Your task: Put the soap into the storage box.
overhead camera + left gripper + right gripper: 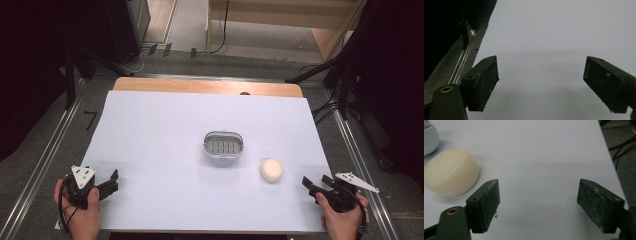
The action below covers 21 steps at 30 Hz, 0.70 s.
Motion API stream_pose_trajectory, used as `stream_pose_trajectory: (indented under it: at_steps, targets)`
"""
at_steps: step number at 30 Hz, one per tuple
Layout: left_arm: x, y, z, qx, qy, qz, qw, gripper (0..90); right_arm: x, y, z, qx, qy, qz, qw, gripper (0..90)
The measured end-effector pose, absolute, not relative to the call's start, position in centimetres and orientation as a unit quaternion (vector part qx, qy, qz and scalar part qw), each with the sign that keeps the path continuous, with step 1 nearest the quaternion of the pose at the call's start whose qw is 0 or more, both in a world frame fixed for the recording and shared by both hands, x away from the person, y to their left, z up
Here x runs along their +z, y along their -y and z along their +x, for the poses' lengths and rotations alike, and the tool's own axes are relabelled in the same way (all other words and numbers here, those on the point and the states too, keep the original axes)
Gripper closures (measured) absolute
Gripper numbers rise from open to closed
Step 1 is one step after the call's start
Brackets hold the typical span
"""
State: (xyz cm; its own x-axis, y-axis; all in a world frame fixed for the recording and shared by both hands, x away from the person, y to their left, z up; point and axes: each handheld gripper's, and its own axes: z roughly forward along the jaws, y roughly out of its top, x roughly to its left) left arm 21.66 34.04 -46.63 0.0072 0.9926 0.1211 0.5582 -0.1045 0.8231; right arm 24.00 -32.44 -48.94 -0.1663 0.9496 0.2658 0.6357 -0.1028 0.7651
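Observation:
A cream, rounded bar of soap (271, 170) lies on the white table sheet (165, 125), just right of a small oval soap dish (223, 145) with a slotted grey insert. In the right gripper view the soap (450, 175) sits left of the jaws and the dish's white wall (429, 138) shows in the top left corner. My right gripper (314, 184) rests near the table's front right corner, open and empty (537, 205). My left gripper (113, 180) is at the front left, open and empty (541, 85), over bare sheet.
The wooden tabletop's far edge (207, 86) shows beyond the sheet. Metal rails (45, 160) run along both sides of the table, with dark stands and cables (330, 107) at the back right. Grey carpet (454, 60) lies left of the sheet.

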Motion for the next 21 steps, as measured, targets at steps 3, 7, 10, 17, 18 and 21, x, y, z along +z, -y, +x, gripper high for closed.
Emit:
stream_pose_trajectory:
  at_steps: [3, 7, 10, 17, 18, 21]
  targets:
    - [-46.6, -34.0, 21.6, 0.369, -0.6, 0.644, 0.297, 13.8, -48.6, 31.6, 24.2, 0.417, -0.65, 0.609, 0.18, 20.3]
    - [-46.6, -34.0, 21.6, 0.368, -0.6, 0.646, 0.296, 13.8, -48.2, 30.8, 24.3, 0.43, -0.654, 0.598, 0.173, 19.9]
    - [-46.6, -34.0, 21.7, 0.367, -0.601, 0.645, 0.296, 13.7, -48.0, 29.7, 24.4, 0.434, -0.666, 0.584, 0.165, 19.4]
    - [-46.7, -34.0, 21.7, 0.368, -0.601, 0.646, 0.293, 13.7, -47.6, 28.0, 24.4, 0.445, -0.676, 0.565, 0.161, 19.1]
    - [-46.7, -34.0, 21.7, 0.369, -0.6, 0.646, 0.293, 13.7, -47.6, 27.7, 24.4, 0.449, -0.676, 0.562, 0.157, 19.0]
    - [-46.7, -34.0, 21.7, 0.369, -0.6, 0.647, 0.293, 13.7, -47.4, 27.3, 24.4, 0.453, -0.677, 0.558, 0.155, 18.8]
